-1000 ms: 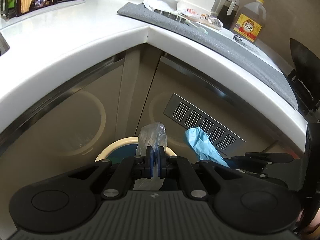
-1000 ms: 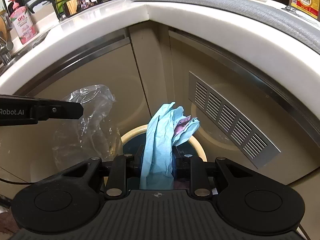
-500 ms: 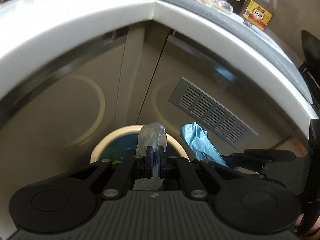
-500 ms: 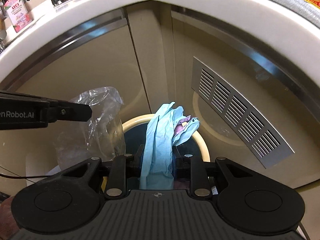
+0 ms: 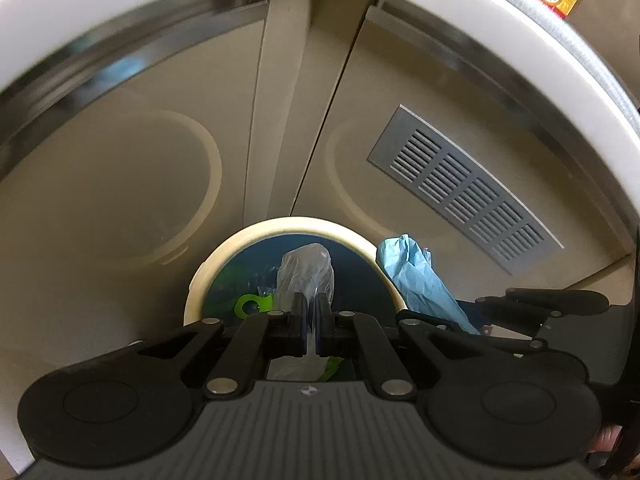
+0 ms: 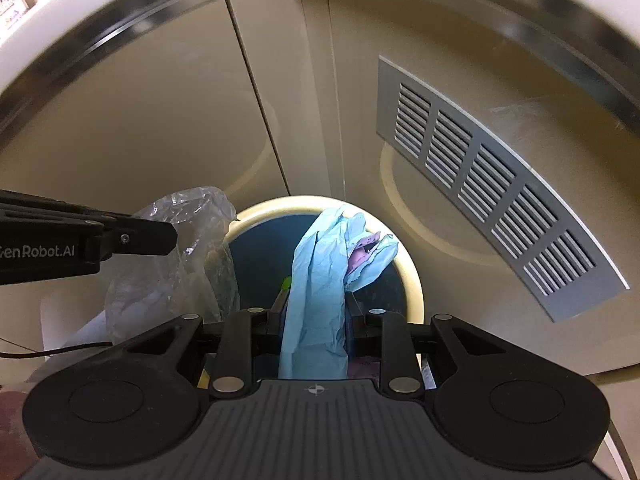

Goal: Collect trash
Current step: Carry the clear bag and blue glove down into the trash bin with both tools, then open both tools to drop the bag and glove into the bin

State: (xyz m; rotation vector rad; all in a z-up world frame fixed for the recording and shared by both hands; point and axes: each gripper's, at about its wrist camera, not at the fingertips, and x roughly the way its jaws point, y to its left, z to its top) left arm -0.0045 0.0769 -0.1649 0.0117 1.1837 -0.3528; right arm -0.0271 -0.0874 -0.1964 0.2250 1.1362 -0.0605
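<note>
Left gripper (image 5: pixel 308 312) is clamped down tight on a crumpled clear plastic bag (image 5: pixel 305 276), pads nearly touching with just the thin film pinched between them. Right gripper (image 6: pixel 315 312) is squeezing a bunched blue paper towel (image 6: pixel 320 280) with something pinkish-purple tucked into its top fold; can't tell what that is.

What matters here is that both bits of trash hang above the round cream-rimmed trash bin (image 5: pixel 280 225), which sits on the floor in the corner where the two cabinet doors meet, just left of the grey vent grille (image 5: pixel 460 184). From the left wrist camera the plastic bag sits dead over the bin's dark opening, well inside the rim. The blue towel, in that same view, hangs over the right-hand edge of the rim, so it looks a bit more off-centre. Its long axis runs top to bottom, dangling toward the opening.

So my guess is the left side is the better lined up for a drop, and the right wants a nudge toward the middle first. There's already a green scrap (image 5: pixel 253 304) lying inside.
</note>
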